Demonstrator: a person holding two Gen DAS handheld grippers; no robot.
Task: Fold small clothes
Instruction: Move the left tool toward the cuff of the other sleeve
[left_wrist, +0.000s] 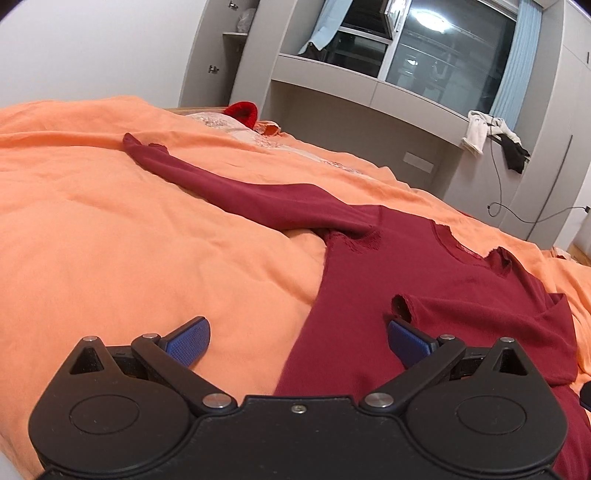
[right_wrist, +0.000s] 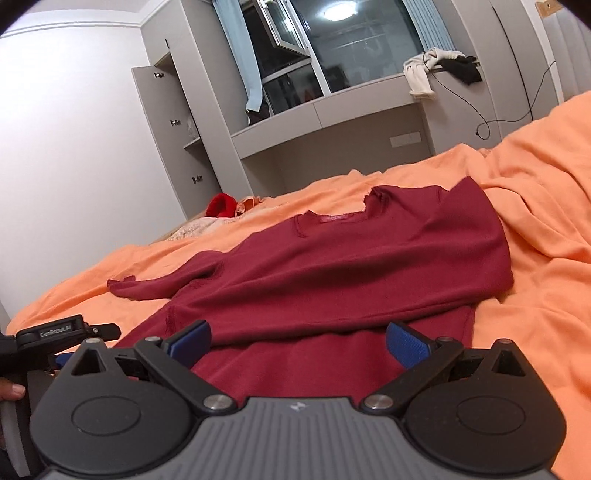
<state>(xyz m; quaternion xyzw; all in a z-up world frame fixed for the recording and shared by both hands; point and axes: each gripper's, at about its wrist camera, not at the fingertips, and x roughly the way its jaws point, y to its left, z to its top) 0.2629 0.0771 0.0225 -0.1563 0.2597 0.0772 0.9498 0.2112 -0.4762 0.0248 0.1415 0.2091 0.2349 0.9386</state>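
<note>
A dark red long-sleeved sweater lies flat on the orange bedspread. One sleeve stretches out to the far left; the other sleeve is folded across the body, its cuff near my left gripper's right finger. My left gripper is open over the sweater's left side edge, holding nothing. In the right wrist view my right gripper is open low over the sweater near its hem, with the folded sleeve just ahead of its fingers. The left gripper shows at that view's left edge, with a hand on it.
A red knitted item and a pale patterned cloth lie at the bed's far end. Beyond stand a grey window ledge, grey cabinets, clothes draped on the ledge and a hanging cable. Rumpled bedspread folds rise at right.
</note>
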